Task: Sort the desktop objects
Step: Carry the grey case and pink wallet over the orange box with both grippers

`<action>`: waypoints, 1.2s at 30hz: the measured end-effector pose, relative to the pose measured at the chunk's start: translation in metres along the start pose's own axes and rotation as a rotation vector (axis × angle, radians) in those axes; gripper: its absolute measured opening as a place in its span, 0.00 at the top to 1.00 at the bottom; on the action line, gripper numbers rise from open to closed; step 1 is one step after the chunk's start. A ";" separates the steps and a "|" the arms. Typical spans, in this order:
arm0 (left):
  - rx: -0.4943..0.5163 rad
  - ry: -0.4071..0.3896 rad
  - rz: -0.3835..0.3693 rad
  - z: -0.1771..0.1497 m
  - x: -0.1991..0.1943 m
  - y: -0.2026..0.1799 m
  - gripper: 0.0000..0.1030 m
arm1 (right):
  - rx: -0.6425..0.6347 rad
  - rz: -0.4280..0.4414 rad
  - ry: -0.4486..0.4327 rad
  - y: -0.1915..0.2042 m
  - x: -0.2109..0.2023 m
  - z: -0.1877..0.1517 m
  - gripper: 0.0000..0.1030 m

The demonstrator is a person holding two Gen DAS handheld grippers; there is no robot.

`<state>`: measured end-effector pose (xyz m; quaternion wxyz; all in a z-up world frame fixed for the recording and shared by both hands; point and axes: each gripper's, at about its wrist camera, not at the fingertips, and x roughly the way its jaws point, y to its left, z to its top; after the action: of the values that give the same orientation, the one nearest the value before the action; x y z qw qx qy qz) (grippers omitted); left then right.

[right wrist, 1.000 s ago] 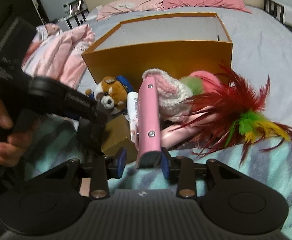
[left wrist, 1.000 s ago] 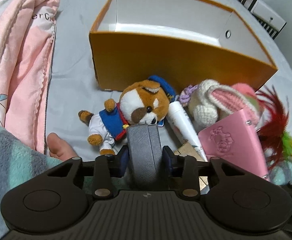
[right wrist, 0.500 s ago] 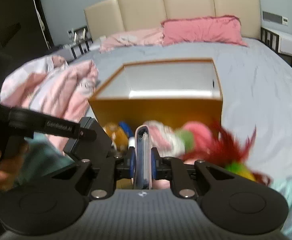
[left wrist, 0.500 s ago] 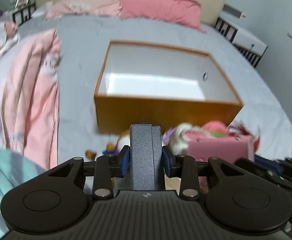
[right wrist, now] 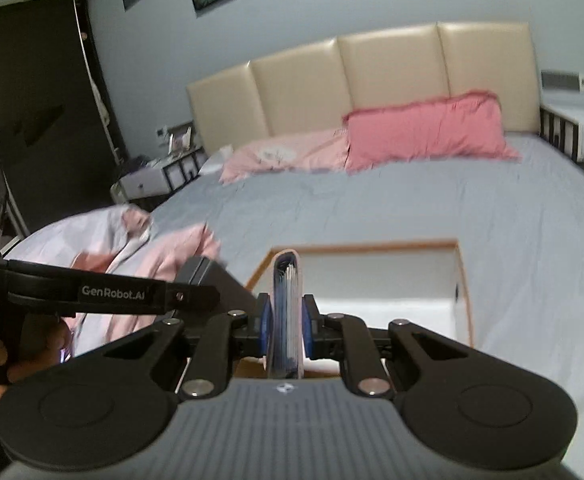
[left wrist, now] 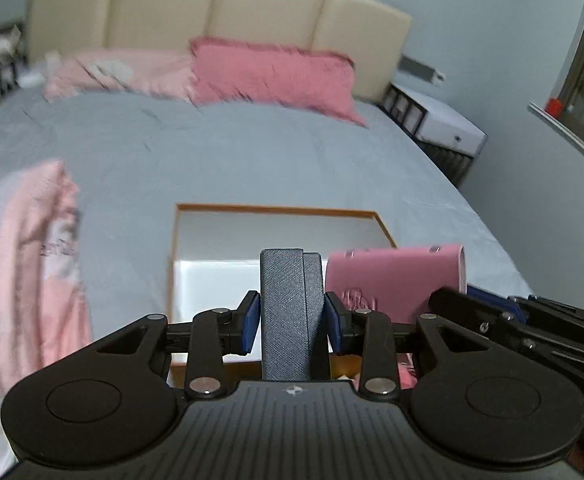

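Observation:
My left gripper (left wrist: 291,322) is shut on a dark grey textured case (left wrist: 288,300), held upright above the near wall of the orange box (left wrist: 276,211) with its white inside. My right gripper (right wrist: 287,322) is shut on a pink notebook (right wrist: 287,308), seen edge-on, held over the same box (right wrist: 366,245). In the left wrist view the pink notebook (left wrist: 392,276) shows to the right of the grey case, with the right gripper's black body below it. The grey case (right wrist: 212,280) also shows in the right wrist view, left of the notebook.
The box sits on a grey bed sheet (left wrist: 252,160). Pink clothes (left wrist: 24,260) lie to the left of the box. Pink pillows (left wrist: 268,76) and a beige headboard (left wrist: 212,12) are at the far end. A white bedside cabinet (left wrist: 444,128) stands at the right.
Both grippers have risen and tilted up with their loads, from the toy pile in front of the box to above its near wall. The toys have dropped out of view.

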<state>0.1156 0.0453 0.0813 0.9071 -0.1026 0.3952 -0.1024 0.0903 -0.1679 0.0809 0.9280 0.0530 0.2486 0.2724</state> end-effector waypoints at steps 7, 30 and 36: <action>0.014 0.133 0.073 0.030 0.070 0.031 0.62 | 0.076 -0.018 0.122 -0.018 0.066 0.006 0.84; 0.086 0.288 0.185 -0.019 0.132 0.051 0.62 | 0.146 0.078 0.485 -0.024 0.184 -0.016 0.84; 0.127 0.265 0.197 -0.025 0.132 0.047 0.59 | 0.139 0.082 0.528 -0.019 0.193 -0.017 0.84</action>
<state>0.1901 0.0525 -0.0394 0.8573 0.0087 0.5122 -0.0507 0.2315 -0.0820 -0.0216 0.8135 0.0538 0.4974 0.2966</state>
